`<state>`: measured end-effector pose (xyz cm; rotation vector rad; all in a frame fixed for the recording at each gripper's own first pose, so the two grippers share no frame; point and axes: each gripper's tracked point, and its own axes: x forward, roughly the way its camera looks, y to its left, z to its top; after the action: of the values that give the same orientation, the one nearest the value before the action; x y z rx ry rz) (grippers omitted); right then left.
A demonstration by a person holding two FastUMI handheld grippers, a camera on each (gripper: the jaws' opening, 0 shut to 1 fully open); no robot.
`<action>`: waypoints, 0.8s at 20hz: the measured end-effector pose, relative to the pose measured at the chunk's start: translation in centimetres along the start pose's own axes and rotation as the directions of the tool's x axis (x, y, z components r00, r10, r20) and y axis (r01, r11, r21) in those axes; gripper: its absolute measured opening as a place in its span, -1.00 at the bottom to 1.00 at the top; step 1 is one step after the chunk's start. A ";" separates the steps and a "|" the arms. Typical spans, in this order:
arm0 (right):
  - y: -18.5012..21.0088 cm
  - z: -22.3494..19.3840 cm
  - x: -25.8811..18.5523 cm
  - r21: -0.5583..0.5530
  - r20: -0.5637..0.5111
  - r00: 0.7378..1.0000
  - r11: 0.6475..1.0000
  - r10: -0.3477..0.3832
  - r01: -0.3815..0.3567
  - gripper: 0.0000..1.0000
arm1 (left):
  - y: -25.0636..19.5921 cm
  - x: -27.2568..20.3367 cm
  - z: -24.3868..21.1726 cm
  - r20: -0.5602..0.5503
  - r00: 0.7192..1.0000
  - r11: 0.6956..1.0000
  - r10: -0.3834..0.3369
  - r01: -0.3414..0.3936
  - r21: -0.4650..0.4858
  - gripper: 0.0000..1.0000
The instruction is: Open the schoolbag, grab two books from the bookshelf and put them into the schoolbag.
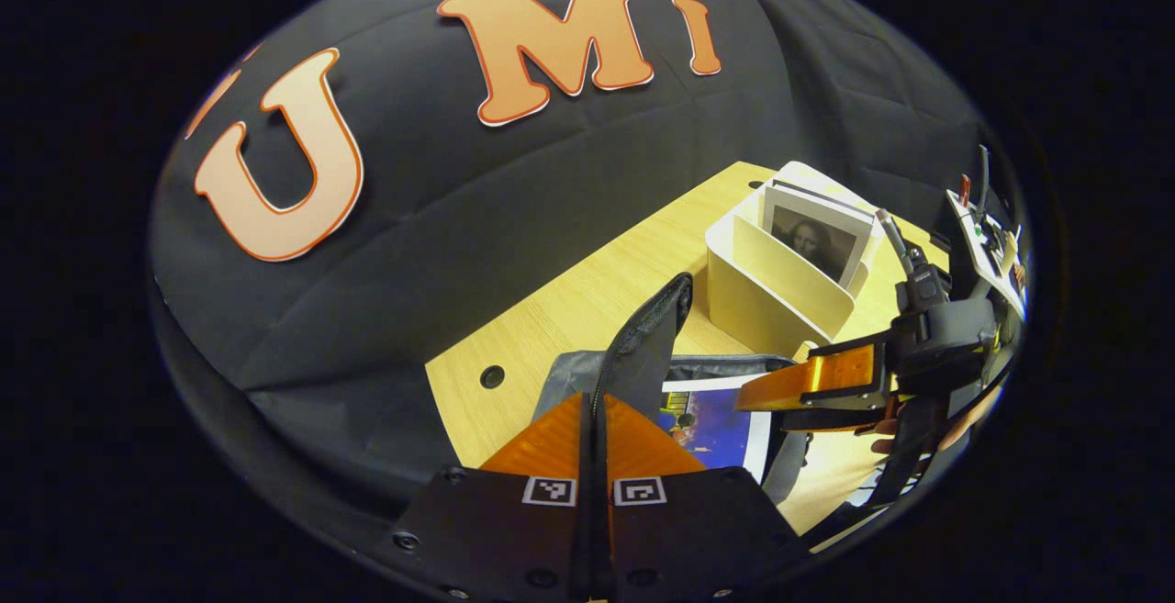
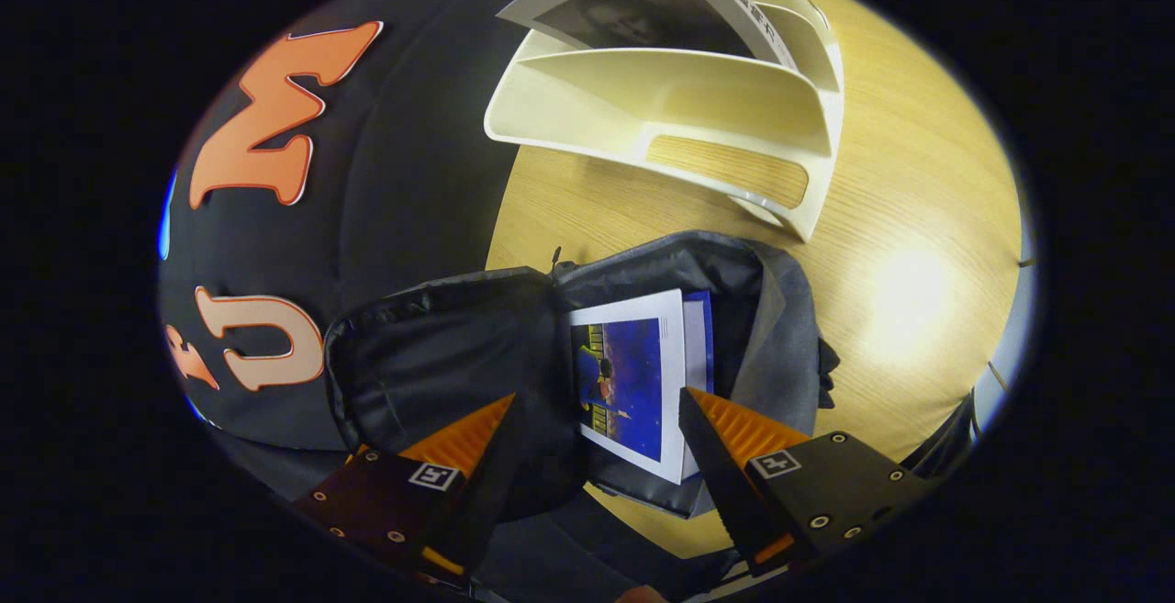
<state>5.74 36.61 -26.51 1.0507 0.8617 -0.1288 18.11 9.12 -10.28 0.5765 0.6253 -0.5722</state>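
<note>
The dark grey schoolbag (image 2: 780,309) lies open on the wooden table (image 2: 918,245). Its black flap (image 1: 647,337) stands upright, and my left gripper (image 1: 595,398) is shut on the flap's edge. A book with a blue cover (image 2: 633,374) lies inside the bag's opening. My right gripper (image 2: 597,419) hangs open just above that book, touching nothing; in the left gripper view the right gripper (image 1: 748,406) shows over the blue book (image 1: 716,429). Beyond the bag, the cream bookshelf (image 2: 679,98) holds a book with a grey portrait cover (image 2: 633,6).
The bookshelf (image 1: 780,291) stands near the table's far edge, close to the black cloth wall. A round cable hole (image 1: 492,376) sits in the tabletop left of the bag. Bare tabletop lies to the right of the bag in the right gripper view.
</note>
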 end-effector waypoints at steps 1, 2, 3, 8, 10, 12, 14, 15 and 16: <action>-0.2 0.5 -0.8 -0.006 0.014 1.000 1.000 -0.007 0.007 0.97 | 0.1 0.0 -0.1 0.001 1.000 1.000 0.007 -0.007 0.003 -0.97; -0.5 1.1 -1.7 -0.011 0.029 0.999 1.000 -0.017 0.018 0.98 | 0.0 -0.1 -0.4 0.003 1.000 1.000 0.009 -0.009 0.004 -0.97; -0.9 2.0 -2.6 -0.016 0.052 0.998 0.999 -0.031 0.032 0.97 | -0.3 -0.1 -0.5 0.006 1.000 1.000 0.006 -0.006 0.004 -0.99; -3.4 8.2 -7.6 -0.056 0.214 0.972 0.992 -0.095 0.110 0.97 | -1.9 -0.3 -2.2 0.011 1.000 1.000 0.006 -0.006 0.006 -0.99; -4.1 11.1 -9.7 -0.086 0.277 0.954 0.986 -0.112 0.141 0.97 | -2.6 -0.1 -2.6 0.007 1.000 1.000 0.001 -0.001 0.021 -0.99; -5.4 14.0 -11.9 -0.139 0.350 0.925 0.968 -0.151 0.211 0.97 | -3.0 -0.1 -2.6 0.008 1.000 1.000 -0.018 0.018 -0.021 -0.98; -5.3 16.8 -14.0 -0.207 0.410 0.897 0.940 -0.167 0.270 0.97 | -2.4 0.0 -2.8 0.004 1.000 0.998 -0.015 0.015 -0.065 -0.98; -4.9 17.8 -14.9 -0.245 0.426 0.890 0.925 -0.165 0.290 0.97 | -2.2 0.2 -3.0 0.001 1.000 0.997 -0.003 0.003 -0.071 -0.99; -4.2 18.5 -15.5 -0.286 0.428 0.889 0.909 -0.160 0.301 0.97 | -2.2 0.0 -3.0 -0.001 1.000 0.997 0.002 -0.002 -0.071 -0.98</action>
<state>3.62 15.03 -15.13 0.5548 0.6065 -0.3698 15.56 9.54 -13.03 0.5108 0.6437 -0.5460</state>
